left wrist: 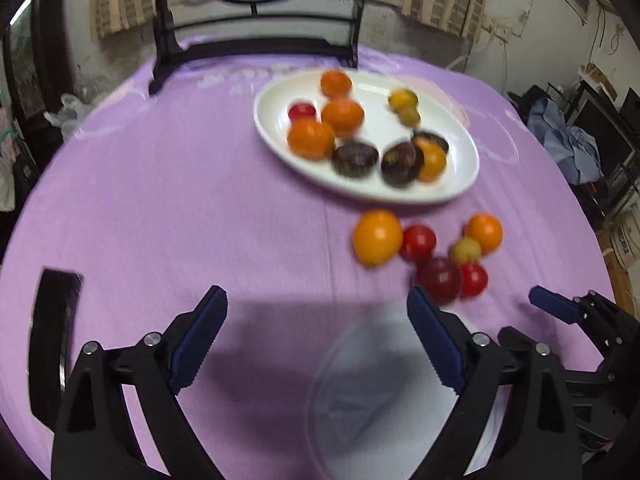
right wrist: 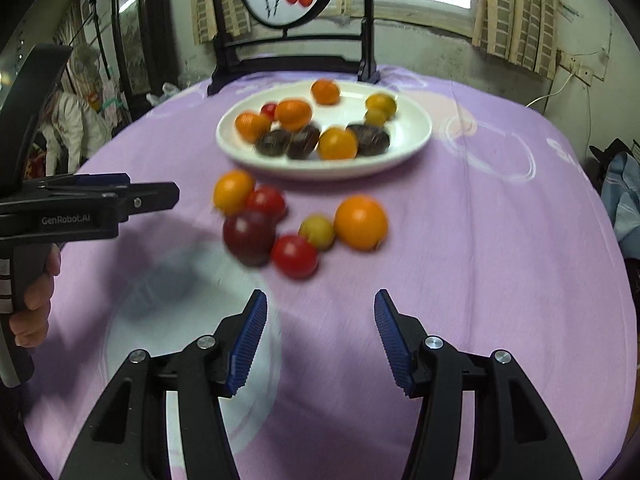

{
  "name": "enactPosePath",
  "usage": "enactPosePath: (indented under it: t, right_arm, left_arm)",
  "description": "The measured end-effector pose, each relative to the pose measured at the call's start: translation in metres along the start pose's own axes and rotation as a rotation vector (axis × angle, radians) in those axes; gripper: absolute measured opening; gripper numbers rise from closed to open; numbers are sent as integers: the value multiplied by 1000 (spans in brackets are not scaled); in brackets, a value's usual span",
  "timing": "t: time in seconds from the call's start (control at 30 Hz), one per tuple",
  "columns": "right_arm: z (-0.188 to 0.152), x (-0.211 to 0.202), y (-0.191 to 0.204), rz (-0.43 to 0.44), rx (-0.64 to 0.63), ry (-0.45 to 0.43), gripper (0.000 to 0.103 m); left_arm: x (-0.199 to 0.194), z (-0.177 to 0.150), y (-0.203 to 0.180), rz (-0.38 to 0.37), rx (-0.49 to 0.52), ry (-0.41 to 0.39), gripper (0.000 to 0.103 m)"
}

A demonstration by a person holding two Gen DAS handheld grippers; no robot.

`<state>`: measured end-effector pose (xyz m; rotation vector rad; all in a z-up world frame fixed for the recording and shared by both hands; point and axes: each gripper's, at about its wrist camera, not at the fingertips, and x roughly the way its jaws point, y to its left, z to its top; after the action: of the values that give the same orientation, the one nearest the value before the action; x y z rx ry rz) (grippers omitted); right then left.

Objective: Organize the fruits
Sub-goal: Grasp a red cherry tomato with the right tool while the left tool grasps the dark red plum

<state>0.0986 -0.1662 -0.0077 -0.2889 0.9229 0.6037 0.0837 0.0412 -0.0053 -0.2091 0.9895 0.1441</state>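
Note:
A white oval plate (left wrist: pixel 280 98) (right wrist: pixel 416 120) on the purple cloth holds several oranges, dark fruits, yellow fruits and a red one. In front of it a loose cluster lies on the cloth: an orange (left wrist: pixel 377 237) (right wrist: pixel 360 222), red tomatoes (left wrist: pixel 418 242) (right wrist: pixel 295 256), a dark red plum (left wrist: pixel 440 279) (right wrist: pixel 249 236), a yellow-green fruit (right wrist: pixel 317 232) and another orange (left wrist: pixel 485 233) (right wrist: pixel 233 192). My left gripper (left wrist: pixel 318 308) (right wrist: pixel 172 196) is open and empty, near the cluster's left. My right gripper (right wrist: pixel 320 312) is open and empty, just before the cluster; one of its fingers (left wrist: pixel 554 304) shows in the left view.
A clear plastic container or lid (left wrist: pixel 384 392) (right wrist: pixel 180 320) lies on the cloth under the grippers. A dark wooden screen stand (right wrist: pixel 292 60) with a round painting stands at the table's far edge. A black object (left wrist: pixel 52 340) lies at the left edge. Clutter surrounds the table.

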Motion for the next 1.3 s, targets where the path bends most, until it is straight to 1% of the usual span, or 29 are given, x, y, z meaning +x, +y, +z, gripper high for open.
enactPosePath:
  t: [0.07,0.2,0.33,0.43,0.6,0.63,0.67,0.7,0.73,0.8,0.87,0.97,1.07,1.23,1.3]
  right_arm:
    - [-8,4,7,-6,-14,19,57]
    - [-14,13,16,-43,-35,29,57]
    - [-3,21,17,-53,-20,29,58]
    - [9,31,18,-64,-9,25,57]
    - [30,48,19,-82,1,15,56]
    - [32,49,19,-83,4,15,55]
    - [33,50,19,-75,3,16,50]
    - [35,50,21,-53,-6,18,38]
    - [36,49,23,-62,-14,15,31]
    - [36,48,28,-84,-27,5,30]
    - [32,45,28,-58,-11,3,30]
    - [25,31,25,-45,7,-11,30]
    - [16,17,20,-40,22,-29,31]
    - [-3,1,4,-53,59,-27,31]
    - [-9,-3,-3,-59,70,-28,31]
  left_arm:
    - [5,-7,2,-16,0,30,89]
    - [5,-15,9,46,9,-22,89]
    - [7,-14,10,66,50,-43,89]
    - [5,-13,10,96,66,-57,89]
    - [10,-10,17,64,38,-20,89]
    - [11,-10,18,60,33,-14,89]
    - [12,-10,18,58,31,-11,89]
    - [13,-10,19,54,29,-8,89]
    - [14,-10,19,51,30,-7,89]
    - [16,-11,17,52,39,-4,89]
    - [19,-12,16,59,47,1,89]
    - [21,-12,15,60,49,0,89]
    - [19,-14,12,43,57,-3,89]
    - [18,-23,-5,14,111,-2,89]
    - [18,-25,-10,0,111,-2,89]
